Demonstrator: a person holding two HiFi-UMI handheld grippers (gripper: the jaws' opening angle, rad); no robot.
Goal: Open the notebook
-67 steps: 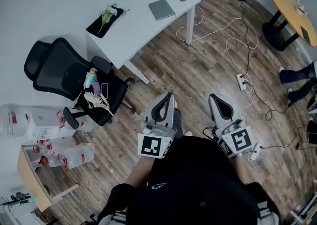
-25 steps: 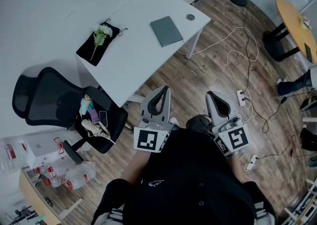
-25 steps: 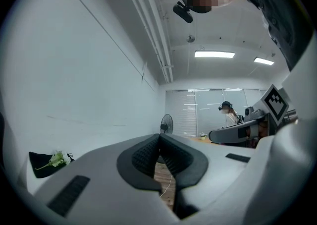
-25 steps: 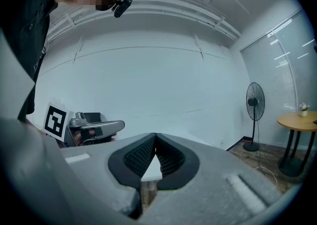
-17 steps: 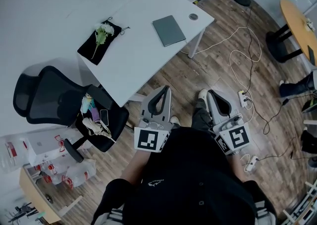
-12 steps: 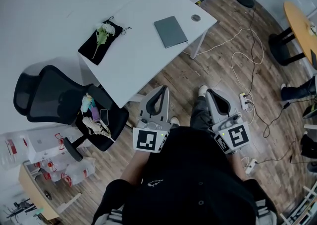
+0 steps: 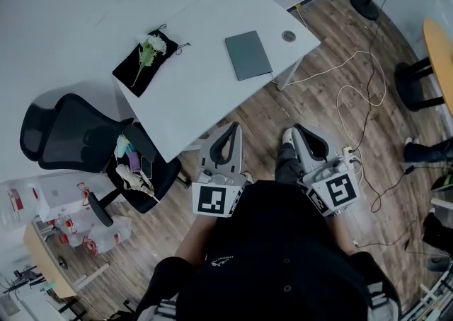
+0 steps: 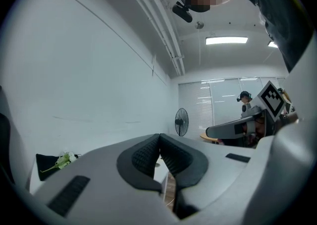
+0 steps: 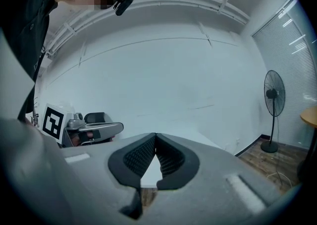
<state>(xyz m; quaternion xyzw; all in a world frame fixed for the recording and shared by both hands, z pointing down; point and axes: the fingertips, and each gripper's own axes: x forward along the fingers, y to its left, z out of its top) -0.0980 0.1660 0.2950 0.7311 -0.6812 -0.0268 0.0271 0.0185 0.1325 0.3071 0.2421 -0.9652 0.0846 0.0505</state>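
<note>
Notebook (image 7: 248, 55), a thin flat rectangle with a matte grey cover, lies closed on the smooth white table (image 7: 191, 93), toward the table's 2 o'clock end. A small round grey grommet (image 7: 288, 35) sits near it at its 2 o'clock. At the table's 10 o'clock end a black cloth (image 7: 141, 54) carries a sprig of white flowers (image 7: 152, 45). A black office chair (image 7: 74, 132) with a padded back stands at 9 o'clock of the table, small clutter heaped on its seat.

Both tools are held low against the person's dark top, over the plank-grained wooden floor (image 7: 333, 86), where pale cables (image 7: 354, 93) loop. The notebook is well apart from them, at about 12 o'clock. The left gripper (image 7: 233, 128) has its smooth grey shells drawn together, the ribbed black pads (image 8: 143, 154) meeting at the tip with nothing between. The right gripper (image 7: 300, 130) is likewise clenched and empty, its pads touching at the tip.
</note>
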